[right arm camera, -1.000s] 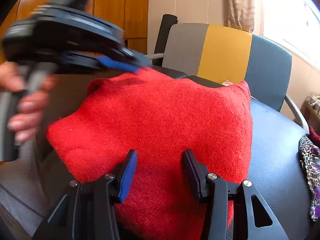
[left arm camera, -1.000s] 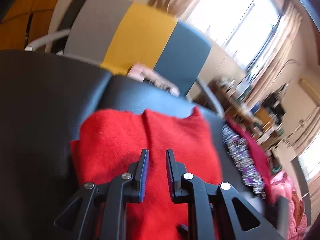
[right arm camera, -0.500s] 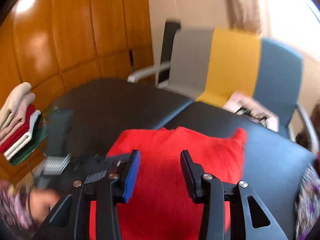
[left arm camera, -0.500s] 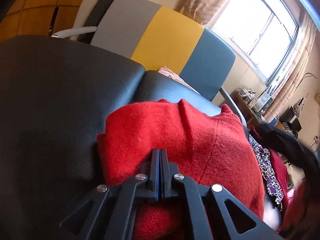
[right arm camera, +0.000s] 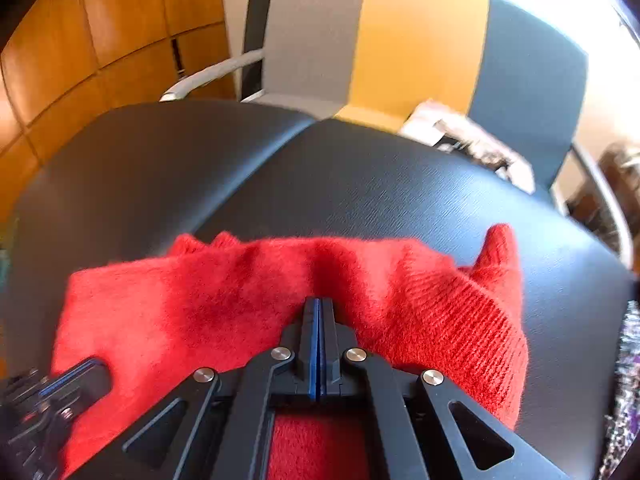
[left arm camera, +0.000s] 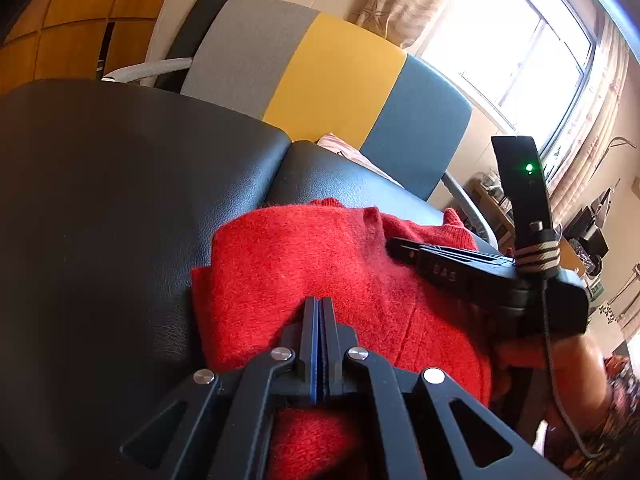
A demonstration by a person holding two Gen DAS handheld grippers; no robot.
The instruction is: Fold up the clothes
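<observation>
- Left wrist view: the left gripper [left arm camera: 319, 312] has its fingers pressed together, with no gap visible, tips resting against the red sweater [left arm camera: 320, 264]. Whether a pinch of knit sits between them cannot be told. The sweater lies bunched on the black leather seat [left arm camera: 120, 200], filling the frame from the centre down to 5 o'clock.
- The same view shows the right gripper [left arm camera: 400, 245] coming in from 3 o'clock, its fingers lying on the sweater's far edge; a device with a green light [left arm camera: 529, 168] stands on its body. A striped chair [left arm camera: 332, 80] sits at 12 o'clock.
- Right wrist view: the right gripper's fingers are drawn together over a raised ridge of the sweater, which spreads from 9 to 4 o'clock on the seat. The knit humps up around the tips, so a grip on a fold seems likely but is not certain.
- Only this view shows the ribbed hem [right arm camera: 480, 320] at 3 o'clock and the left gripper's tip at 8 o'clock.
- Handling, as a judgement: the sweater looks soft, thick and limp, light but clingy. It should be taken at edges or corners, with a deep pinch through all layers.
</observation>
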